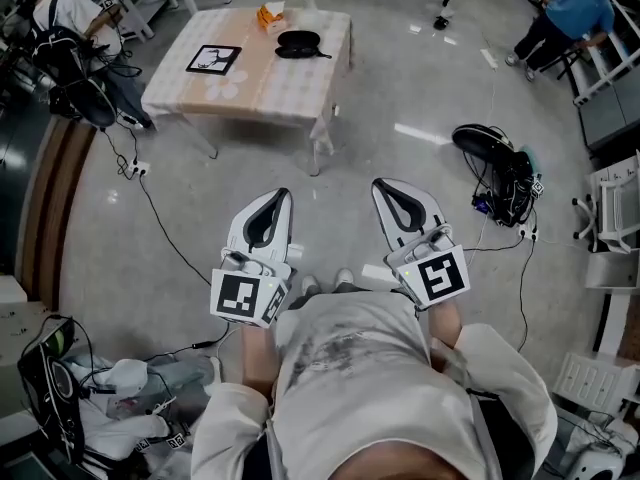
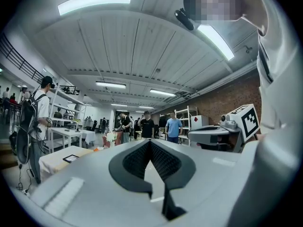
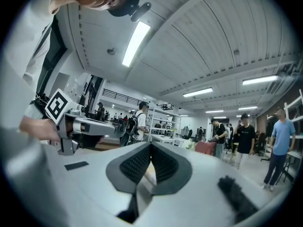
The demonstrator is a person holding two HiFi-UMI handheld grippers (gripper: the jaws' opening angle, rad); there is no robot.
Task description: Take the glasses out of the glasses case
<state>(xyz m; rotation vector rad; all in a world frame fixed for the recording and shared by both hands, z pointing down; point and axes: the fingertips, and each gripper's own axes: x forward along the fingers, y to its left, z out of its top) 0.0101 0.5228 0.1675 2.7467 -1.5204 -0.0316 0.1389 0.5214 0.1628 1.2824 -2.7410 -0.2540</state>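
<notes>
2 grippers held near the body, well apart from the pale cloth-covered table (image 1: 290,86) at the far side. Left white gripper (image 1: 283,195): jaw tips together, nothing between. Right white gripper (image 1: 380,184): same. Black oval glasses case (image 1: 298,43) sits on the table's far right part, untouched.

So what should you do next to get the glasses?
Probably walk forward to the table. The black glasses case lies on it, far out of reach; the left gripper and right gripper are near the body, both shut and empty.
</notes>
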